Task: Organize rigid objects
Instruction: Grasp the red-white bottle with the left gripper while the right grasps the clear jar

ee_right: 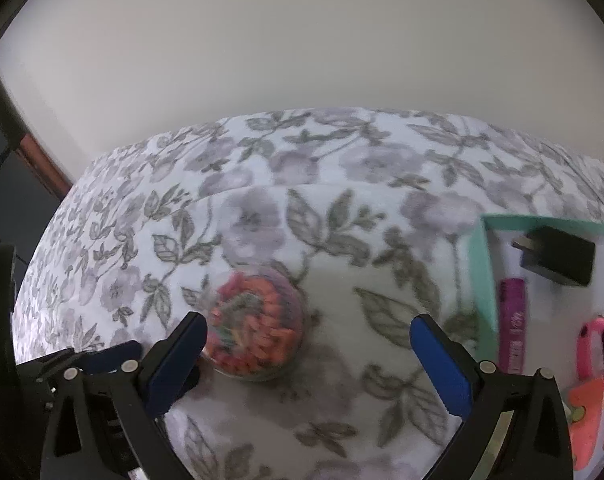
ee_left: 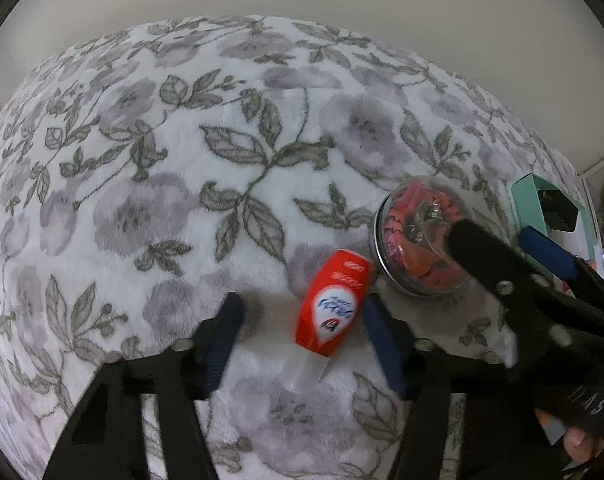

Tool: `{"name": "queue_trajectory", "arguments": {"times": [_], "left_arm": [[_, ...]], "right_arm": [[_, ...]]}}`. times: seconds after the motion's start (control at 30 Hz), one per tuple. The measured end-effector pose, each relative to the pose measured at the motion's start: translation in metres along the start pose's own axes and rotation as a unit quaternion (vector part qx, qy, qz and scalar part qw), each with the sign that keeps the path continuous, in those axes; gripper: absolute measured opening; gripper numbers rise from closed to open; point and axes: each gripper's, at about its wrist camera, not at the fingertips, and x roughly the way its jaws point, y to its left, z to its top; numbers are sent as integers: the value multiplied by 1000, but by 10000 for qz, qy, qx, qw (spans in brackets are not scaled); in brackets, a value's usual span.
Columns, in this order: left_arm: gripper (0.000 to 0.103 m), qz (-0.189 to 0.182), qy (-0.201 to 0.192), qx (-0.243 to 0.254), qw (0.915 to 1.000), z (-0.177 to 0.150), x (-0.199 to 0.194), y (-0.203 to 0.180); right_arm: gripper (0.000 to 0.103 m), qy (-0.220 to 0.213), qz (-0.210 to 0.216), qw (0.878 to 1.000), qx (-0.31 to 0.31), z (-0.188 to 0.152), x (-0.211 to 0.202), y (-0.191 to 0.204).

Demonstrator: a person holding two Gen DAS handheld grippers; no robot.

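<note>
A red tube (ee_left: 330,304) with a clear cap lies on the floral blanket between the fingers of my left gripper (ee_left: 302,320). The right finger (ee_left: 376,328) is at the tube's side; the left finger stands apart from it, so the gripper is open. A round clear jar (ee_left: 418,240) of orange and pink pieces lies just right of the tube. My right gripper (ee_right: 310,340) is open around this jar (ee_right: 258,332), which is nearer its left finger (ee_right: 182,348). In the left wrist view the right gripper (ee_left: 506,240) reaches in over the jar.
A teal box (ee_right: 482,272) at the right holds a black charger (ee_right: 558,256), a purple tube (ee_right: 512,320) and a pink watch (ee_right: 600,344). The floral blanket (ee_left: 182,160) spreads far to the left and back. A pale wall stands behind.
</note>
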Motion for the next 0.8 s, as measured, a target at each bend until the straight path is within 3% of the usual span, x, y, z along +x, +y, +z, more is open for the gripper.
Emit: {"name": "queue_trajectory", "arguments": {"times": [0.07, 0.2, 0.63, 0.8], "left_arm": [[43, -38, -10, -7, 10000, 3, 1, 4], [29, -71, -21, -20, 10000, 5, -2, 11], [28, -80, -95, -146, 9998, 5, -2, 28], [28, -20, -105, -96, 9999, 1, -7, 34]], "right_arm": [[103, 31, -10, 9999, -142, 2, 3, 10], [100, 129, -85, 9994, -309, 3, 11, 23], [88, 524, -66, 9984, -195, 6, 39, 33], [83, 589, -269, 9977, -215, 7, 46, 35]]}}
